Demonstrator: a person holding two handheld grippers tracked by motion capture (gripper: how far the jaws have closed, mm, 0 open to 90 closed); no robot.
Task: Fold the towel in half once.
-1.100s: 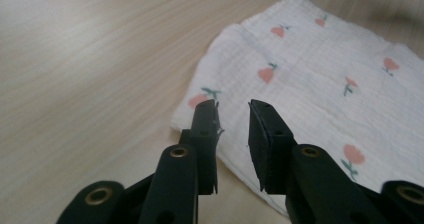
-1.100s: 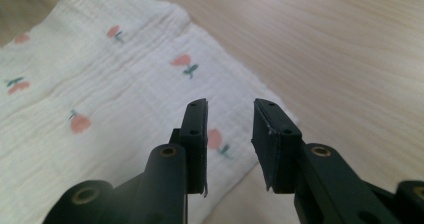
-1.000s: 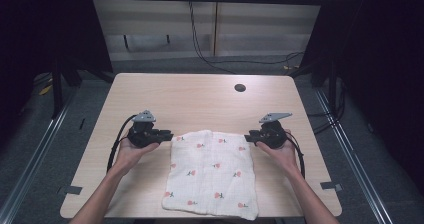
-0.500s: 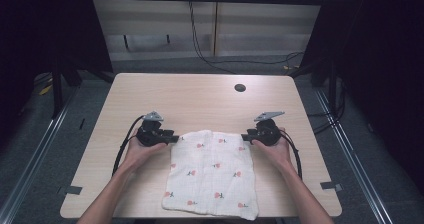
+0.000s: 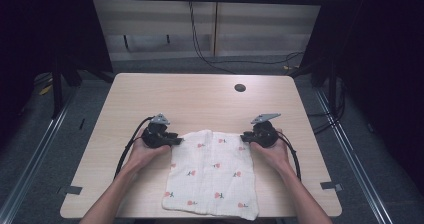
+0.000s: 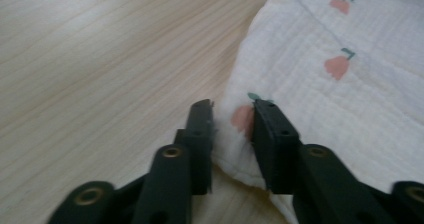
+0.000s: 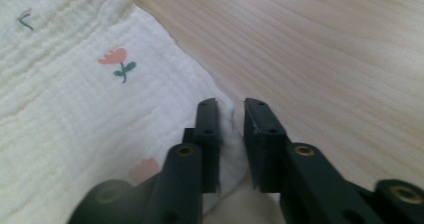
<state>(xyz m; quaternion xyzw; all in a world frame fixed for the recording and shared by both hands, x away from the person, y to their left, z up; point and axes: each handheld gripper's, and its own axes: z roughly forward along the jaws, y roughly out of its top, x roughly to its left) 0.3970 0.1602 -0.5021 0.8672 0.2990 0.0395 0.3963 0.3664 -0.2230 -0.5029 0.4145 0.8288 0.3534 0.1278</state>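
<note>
High view shows two bare forearms coming in from the bottom edge. Between them lies a white, soft cloth with little pink flowers (image 5: 212, 176) on the pale wooden table (image 5: 200, 104). The near edge of the cloth sits at the near edge of the table.

At the far left corner of the cloth is the left gripper (image 5: 172, 141), black, with a grey plate on top. At the far right corner is the right gripper (image 5: 244, 137), the same kind. Both sit low at the cloth.

Left gripper view shows its two black jaws with the cloth's edge (image 6: 235, 134) bunched up between them. The jaws have just been closing. I cannot tell if the pads press on the cloth.

Right gripper view shows the cloth's corner (image 7: 227, 134) in a thin gap between its jaws, which have also just been closing. I cannot tell if they pinch it.

Farther off, a small dark round hole (image 5: 240, 88) sits in the table top.
</note>
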